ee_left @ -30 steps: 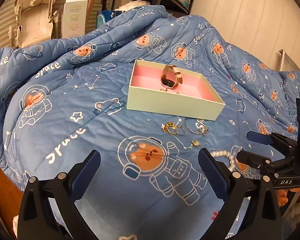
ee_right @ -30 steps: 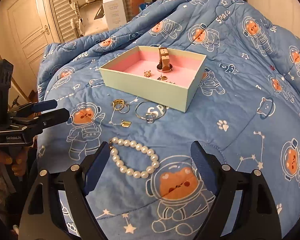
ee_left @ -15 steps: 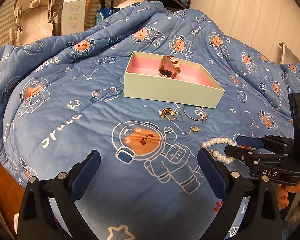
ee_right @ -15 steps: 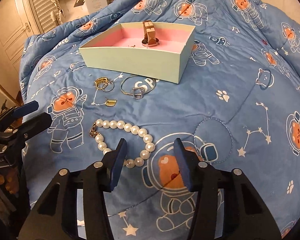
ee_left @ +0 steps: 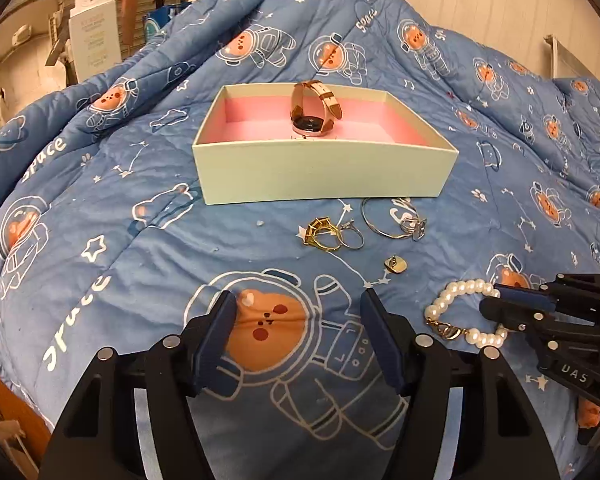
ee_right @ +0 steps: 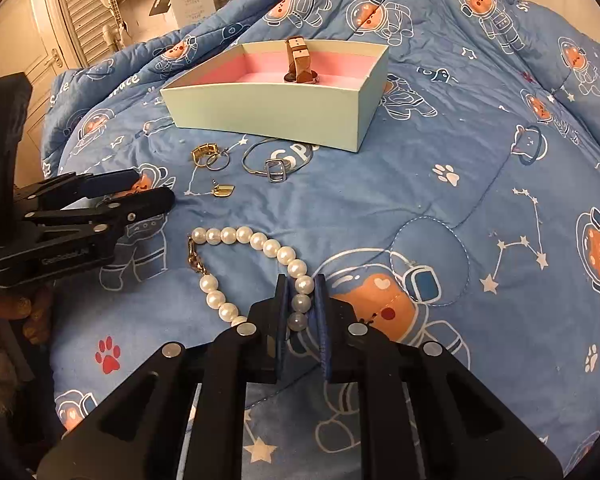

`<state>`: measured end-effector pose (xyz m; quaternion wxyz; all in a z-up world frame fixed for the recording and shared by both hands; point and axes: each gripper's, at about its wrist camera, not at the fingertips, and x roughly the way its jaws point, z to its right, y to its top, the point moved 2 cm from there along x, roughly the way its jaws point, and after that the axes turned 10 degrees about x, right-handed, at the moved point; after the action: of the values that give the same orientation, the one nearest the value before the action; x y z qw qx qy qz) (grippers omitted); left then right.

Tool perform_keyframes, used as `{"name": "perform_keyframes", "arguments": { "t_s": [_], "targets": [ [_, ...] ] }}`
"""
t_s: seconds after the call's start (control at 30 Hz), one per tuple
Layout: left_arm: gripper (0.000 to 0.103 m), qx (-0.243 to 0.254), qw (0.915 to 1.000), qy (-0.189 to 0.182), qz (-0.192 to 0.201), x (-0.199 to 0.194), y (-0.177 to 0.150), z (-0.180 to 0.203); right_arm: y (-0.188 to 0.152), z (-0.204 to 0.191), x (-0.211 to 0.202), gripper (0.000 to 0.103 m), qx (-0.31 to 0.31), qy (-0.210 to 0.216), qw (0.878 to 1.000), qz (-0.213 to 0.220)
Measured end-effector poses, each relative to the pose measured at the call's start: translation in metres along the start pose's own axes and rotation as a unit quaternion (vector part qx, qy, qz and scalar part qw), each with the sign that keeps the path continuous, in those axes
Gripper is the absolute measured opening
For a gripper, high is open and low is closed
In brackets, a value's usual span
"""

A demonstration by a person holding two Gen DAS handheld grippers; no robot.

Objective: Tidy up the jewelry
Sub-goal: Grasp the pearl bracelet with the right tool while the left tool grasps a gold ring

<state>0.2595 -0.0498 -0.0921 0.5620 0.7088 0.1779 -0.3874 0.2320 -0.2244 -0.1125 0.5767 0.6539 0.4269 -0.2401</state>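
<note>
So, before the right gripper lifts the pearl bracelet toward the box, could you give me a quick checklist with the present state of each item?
1. Right gripper closed on the pearl bracelet: ok, beads sit between the fingers.
2. Grip firmness: cannot tell.
3. Rest of the bracelet free: ok, it lies loose on the quilt, clasp touching nothing else.
4. Left gripper out of the way: ok, open, empty, off to the side.
5. Box has room: ok, pink floor shows beside the watch.

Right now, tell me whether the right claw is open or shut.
Shut. In the right wrist view the right claw has its fingers pressed against a few beads of the pearl bracelet, which lies on the blue quilt.
</note>
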Motion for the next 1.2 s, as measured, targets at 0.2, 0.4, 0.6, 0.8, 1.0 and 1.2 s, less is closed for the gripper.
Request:
{"name": "perform_keyframes", "arguments": {
  "t_s": [0.2, 0.4, 0.6, 0.8, 1.0, 1.2],
  "targets": [
    [0.058, 0.04, 0.9991, -0.001, -0.015, 0.018, 0.014, 0.004, -0.001, 0.002, 0.001, 0.013, 0.007, 0.009, 1.0, 0.005],
    [0.043, 0.065, 0.9976, -0.015, -0.017, 0.029, 0.025, 0.005, -0.002, 0.003, 0.001, 0.013, 0.01, 0.013, 1.0, 0.009],
    [0.023, 0.089, 0.9955, -0.028, -0.015, 0.033, 0.032, 0.011, -0.002, 0.003, 0.001, 0.013, 0.011, 0.014, 1.0, 0.01],
    [0.023, 0.083, 0.996, -0.035, 0.001, 0.027, 0.028, 0.01, -0.002, 0.003, 0.001, 0.013, 0.011, 0.013, 1.0, 0.01],
    [0.023, 0.068, 0.9968, -0.042, 0.008, 0.012, 0.016, 0.009, -0.001, 0.002, -0.002, 0.012, 0.007, 0.013, 1.0, 0.011],
    [0.023, 0.031, 0.9981, -0.051, 0.016, -0.01, -0.002, 0.002, -0.004, -0.004, -0.014, 0.01, -0.01, 0.02, 1.0, 0.013]
  ]
}}
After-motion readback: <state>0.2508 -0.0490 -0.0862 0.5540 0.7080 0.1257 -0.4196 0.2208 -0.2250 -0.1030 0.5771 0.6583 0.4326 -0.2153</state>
